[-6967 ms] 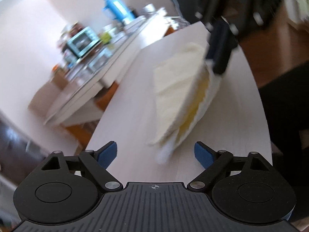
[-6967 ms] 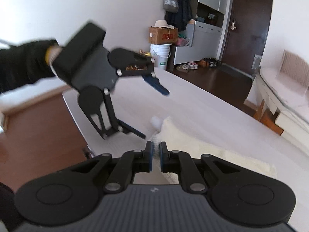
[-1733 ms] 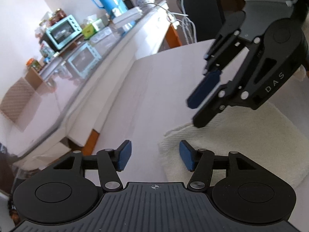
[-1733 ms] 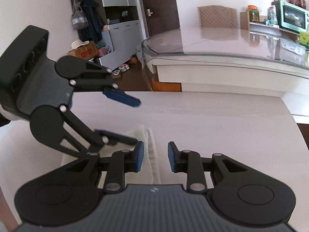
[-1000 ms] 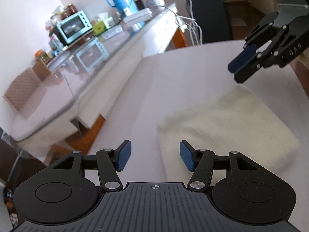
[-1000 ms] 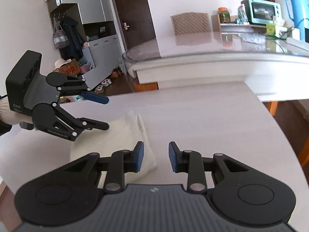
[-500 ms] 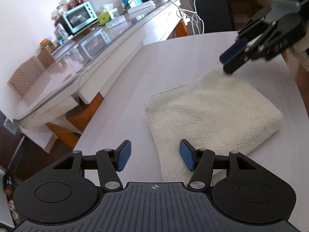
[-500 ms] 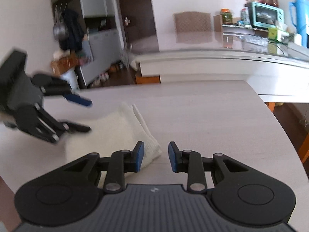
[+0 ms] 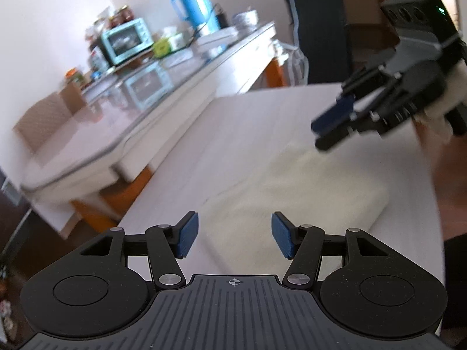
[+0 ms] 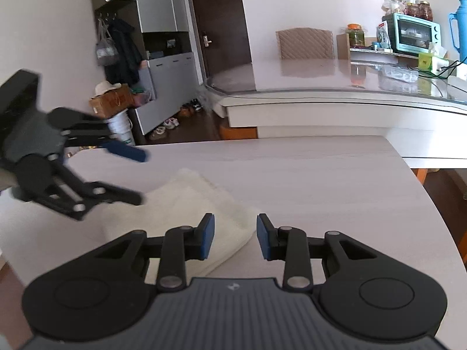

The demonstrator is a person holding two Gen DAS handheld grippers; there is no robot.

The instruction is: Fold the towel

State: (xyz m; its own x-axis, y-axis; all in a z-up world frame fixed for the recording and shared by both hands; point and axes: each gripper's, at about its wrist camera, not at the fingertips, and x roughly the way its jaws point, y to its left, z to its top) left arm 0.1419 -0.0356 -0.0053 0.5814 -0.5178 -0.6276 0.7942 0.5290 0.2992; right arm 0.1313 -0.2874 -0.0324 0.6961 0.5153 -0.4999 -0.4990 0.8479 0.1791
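Right gripper sits low over the near edge of the pale wood table, blue pads parted, nothing between them. Its left pad overlaps the near right corner of the folded cream towel, which lies flat in a thick stack left of centre. Left gripper comes in from the left, motion-blurred, jaws spread wide: upper blue finger above the towel's far edge, lower black finger at its left side, contact unclear. Far side: glass-topped counter, quilted chair back, teal toaster oven, blue thermos. Far left: dark door, grey cabinet.
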